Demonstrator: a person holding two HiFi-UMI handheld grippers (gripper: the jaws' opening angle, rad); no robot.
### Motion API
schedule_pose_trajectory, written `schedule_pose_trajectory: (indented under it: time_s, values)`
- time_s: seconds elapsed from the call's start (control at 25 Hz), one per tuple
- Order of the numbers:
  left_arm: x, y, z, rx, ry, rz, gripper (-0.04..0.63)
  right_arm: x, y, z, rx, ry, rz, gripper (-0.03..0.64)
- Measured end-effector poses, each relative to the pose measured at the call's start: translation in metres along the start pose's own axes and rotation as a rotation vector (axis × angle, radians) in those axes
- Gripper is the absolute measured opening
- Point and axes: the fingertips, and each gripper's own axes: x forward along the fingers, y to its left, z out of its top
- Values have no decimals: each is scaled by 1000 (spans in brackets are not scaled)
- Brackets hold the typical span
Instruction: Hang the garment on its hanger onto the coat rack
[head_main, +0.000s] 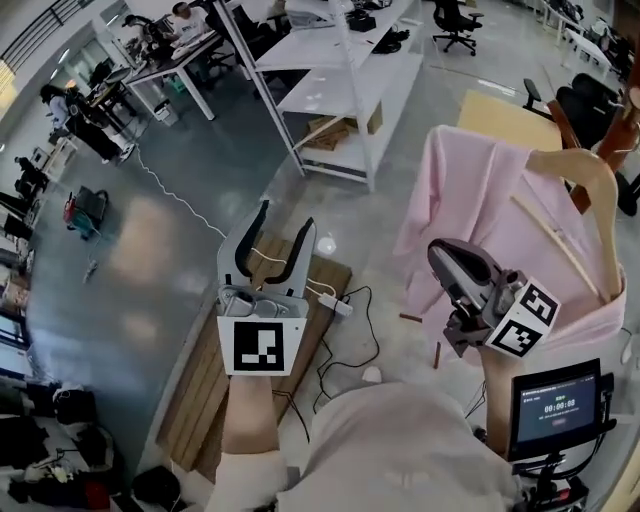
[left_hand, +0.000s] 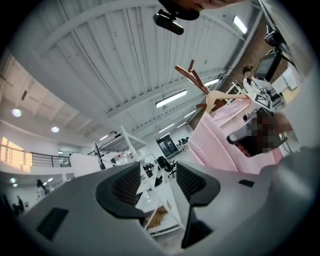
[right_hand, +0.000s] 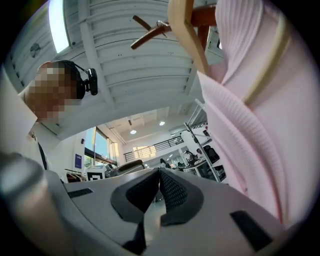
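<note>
Two grippers are in view, one in each of the person's hands. The left gripper (head_main: 285, 215) has its jaws standing well apart with nothing between them; its own view (left_hand: 157, 182) shows only the hall beyond the gap. It is held over the floor, well apart from the garment. The right gripper (head_main: 445, 255) has its jaws brought together at the tips, and its own view (right_hand: 159, 182) shows nothing clamped between them. It sits just beside the cloth, with the pink fabric to the right of the jaws; contact cannot be confirmed.

One pink garment (head_main: 470, 190) hangs draped on one pale wooden hanger (head_main: 590, 190), up at the right of the head view. One brown wooden coat rack (head_main: 600, 135) rises just behind the hanger's top. In the right gripper view the hanger's metal hook (right_hand: 161, 25) lies at a peg of the rack; whether it bears on the peg cannot be told.

One small screen (head_main: 557, 408) stands below the right gripper. One white shelving unit (head_main: 340, 90) stands further off. One wooden pallet (head_main: 200, 400) lies on the floor under the left arm.
</note>
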Motion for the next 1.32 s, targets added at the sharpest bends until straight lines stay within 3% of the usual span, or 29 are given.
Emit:
schedule_pose_trajectory:
  time_s: [0.2,0.4,0.72,0.8,0.88,1.32]
  values:
    - [-45,-7,-61,-172,128,46,214,37,20,-37,37,82,80,9]
    - [-77,-24,-110,-314,211,58,213,62,29,-79,25,167,84,9]
    - [-95,-34,-150,-404,231,10,204,76,35,-122,56,212,61,9]
    - [-98,-30,-142,-419,226,13,148,77,41,-117,59,213,52,9]
    - [-102,-28,-133,-437,217,16,8,76,44,-111,61,211,42,9]
    - [-107,-45,-179,-511,252,-54,6,78,37,-152,62,208,18,9]
